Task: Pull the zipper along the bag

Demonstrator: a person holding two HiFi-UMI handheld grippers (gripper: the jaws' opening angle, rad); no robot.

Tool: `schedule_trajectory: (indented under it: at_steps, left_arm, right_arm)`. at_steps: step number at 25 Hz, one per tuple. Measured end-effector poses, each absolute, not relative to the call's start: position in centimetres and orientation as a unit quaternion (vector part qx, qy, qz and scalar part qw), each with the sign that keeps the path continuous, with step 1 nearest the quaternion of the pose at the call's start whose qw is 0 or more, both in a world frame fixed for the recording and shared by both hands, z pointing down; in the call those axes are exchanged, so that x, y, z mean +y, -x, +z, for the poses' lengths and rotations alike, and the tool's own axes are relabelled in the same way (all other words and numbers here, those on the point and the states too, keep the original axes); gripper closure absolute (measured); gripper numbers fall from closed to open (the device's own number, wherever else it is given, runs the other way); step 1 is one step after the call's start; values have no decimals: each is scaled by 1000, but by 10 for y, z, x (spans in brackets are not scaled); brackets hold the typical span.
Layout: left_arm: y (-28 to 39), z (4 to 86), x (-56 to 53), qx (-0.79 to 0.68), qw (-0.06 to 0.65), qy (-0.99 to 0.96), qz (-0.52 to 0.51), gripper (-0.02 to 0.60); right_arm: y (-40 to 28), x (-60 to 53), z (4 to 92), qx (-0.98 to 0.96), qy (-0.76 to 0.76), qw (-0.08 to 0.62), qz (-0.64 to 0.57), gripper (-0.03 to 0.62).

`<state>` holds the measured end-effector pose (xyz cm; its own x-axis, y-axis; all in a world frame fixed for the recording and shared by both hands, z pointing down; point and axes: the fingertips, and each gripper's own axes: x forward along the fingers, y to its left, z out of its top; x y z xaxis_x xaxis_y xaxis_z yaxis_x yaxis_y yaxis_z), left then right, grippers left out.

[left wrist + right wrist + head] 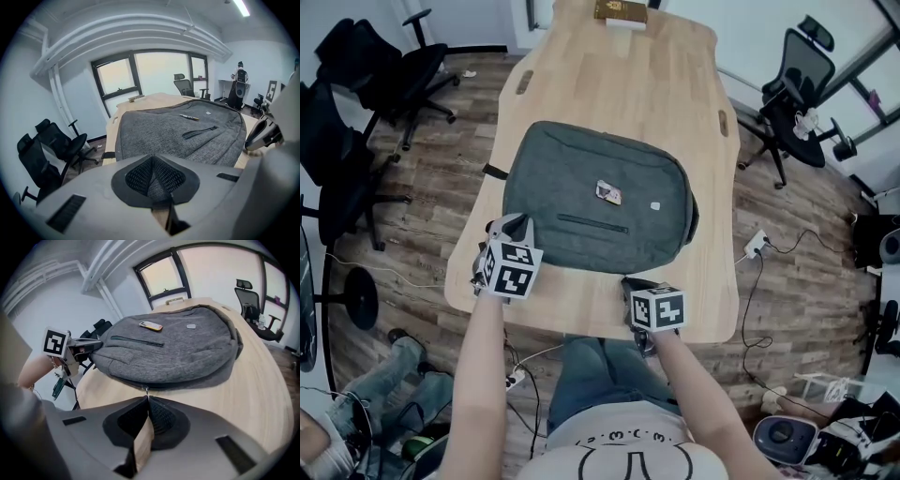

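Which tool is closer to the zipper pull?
Right. The right tool grips the zipper pull on the bag; the left tool pinches its near-left corner.

a light wooden table (675, 84) with rounded corners stands on a plank floor (422, 216). a narrow slot (524, 82) is cut near its left edge and another (723, 123) near its right. a grey bag (581, 187) lies flat on the near half, its near side close to the table's near edge. at the far end rests a small brown box (621, 11), well apart from the bag.
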<state>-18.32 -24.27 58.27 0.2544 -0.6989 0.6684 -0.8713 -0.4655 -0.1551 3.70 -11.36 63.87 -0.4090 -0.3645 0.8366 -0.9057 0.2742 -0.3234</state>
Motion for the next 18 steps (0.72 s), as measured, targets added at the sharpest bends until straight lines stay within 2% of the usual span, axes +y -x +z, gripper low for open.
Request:
schedule_trajectory:
  at_steps: [14,18]
  left_arm:
    - [174,585,-242,-491,103,-787,359,563]
    - [178,583,-244,-511,109,-776,354,563]
  right_arm:
    - [-107,-143,635,-735,-427,412,329,537]
    - [-101,-141,632,-740,-413,403,346,540]
